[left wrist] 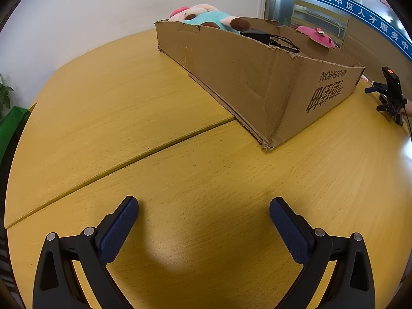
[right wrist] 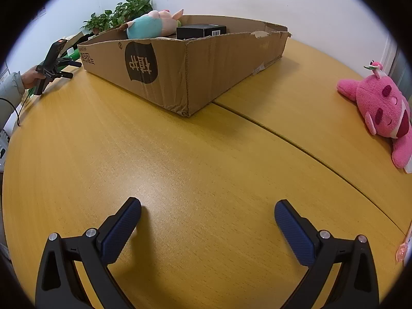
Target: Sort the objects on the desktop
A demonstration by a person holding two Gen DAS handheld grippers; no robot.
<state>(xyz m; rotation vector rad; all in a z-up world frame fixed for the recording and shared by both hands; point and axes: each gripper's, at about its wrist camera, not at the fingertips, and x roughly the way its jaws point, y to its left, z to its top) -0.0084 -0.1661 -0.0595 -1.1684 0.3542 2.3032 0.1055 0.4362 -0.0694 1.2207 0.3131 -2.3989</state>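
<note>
A low cardboard box [left wrist: 257, 82] [right wrist: 180, 69] stands on the yellow wooden table [left wrist: 180, 180] [right wrist: 180, 167]. Inside it lie a teal-and-pink plush toy [left wrist: 206, 18] [right wrist: 152, 25] and a black box [right wrist: 200, 31] [left wrist: 257, 36] with a black cable [left wrist: 285, 43]. A pink plush bear [right wrist: 383, 113] lies on the table at the right; its top shows behind the box in the left wrist view [left wrist: 316, 36]. My left gripper [left wrist: 203, 206] is open and empty over bare table. My right gripper [right wrist: 207, 208] is open and empty, also seen far right in the left wrist view [left wrist: 370, 90].
A seam [left wrist: 128, 159] [right wrist: 296, 144] runs across the table between two tops. Potted plants [right wrist: 121, 13] stand behind the box by the white wall. A small pink object [right wrist: 401, 252] lies at the table's right edge. A glass partition [left wrist: 334, 13] stands behind.
</note>
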